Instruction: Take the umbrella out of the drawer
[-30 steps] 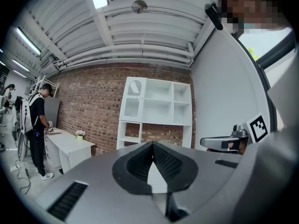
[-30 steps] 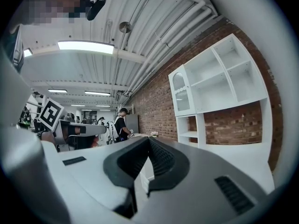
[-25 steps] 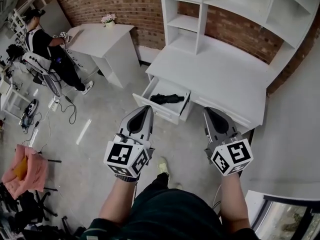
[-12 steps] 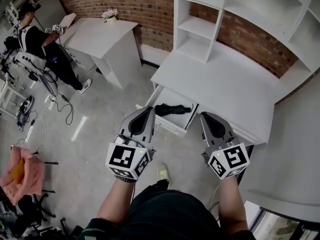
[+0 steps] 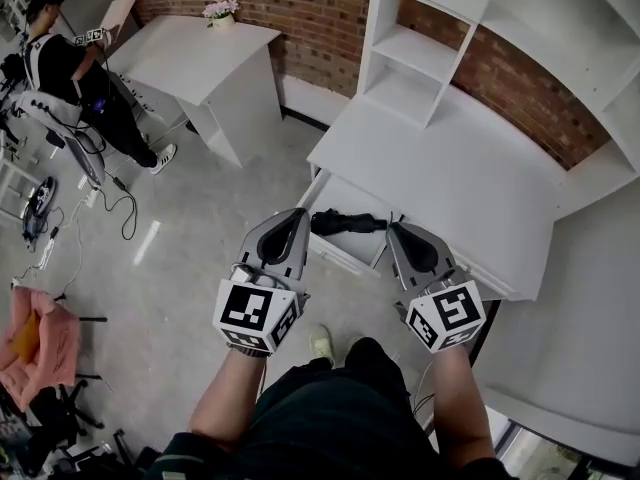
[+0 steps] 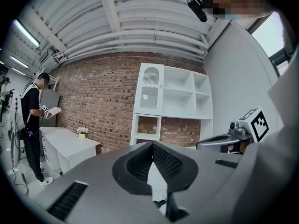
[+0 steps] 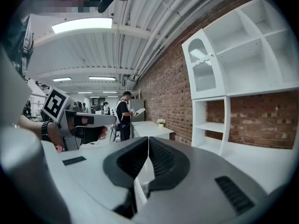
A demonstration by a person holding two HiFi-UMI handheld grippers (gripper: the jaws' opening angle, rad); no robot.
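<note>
A folded black umbrella (image 5: 346,223) lies in the open white drawer (image 5: 338,255) of the white desk (image 5: 450,168). In the head view my left gripper (image 5: 298,214) hangs at the drawer's left front corner, shut with nothing in it. My right gripper (image 5: 392,230) is at the drawer's right front corner, level with the umbrella's handle end, also shut and empty. Neither touches the umbrella. In the left gripper view the jaws (image 6: 152,144) meet at their tips, and in the right gripper view the jaws (image 7: 148,138) do too.
A white shelf unit (image 5: 420,58) stands on the desk against a brick wall. A second white desk (image 5: 200,53) with a flower pot (image 5: 220,10) is at the left, and a person (image 5: 60,63) stands beside it. Cables (image 5: 125,208) and a pink cloth (image 5: 35,343) lie on the floor.
Both grippers have moved forward and a little down toward the open drawer. Their tips now sit at its front corners. The umbrella has not moved.
</note>
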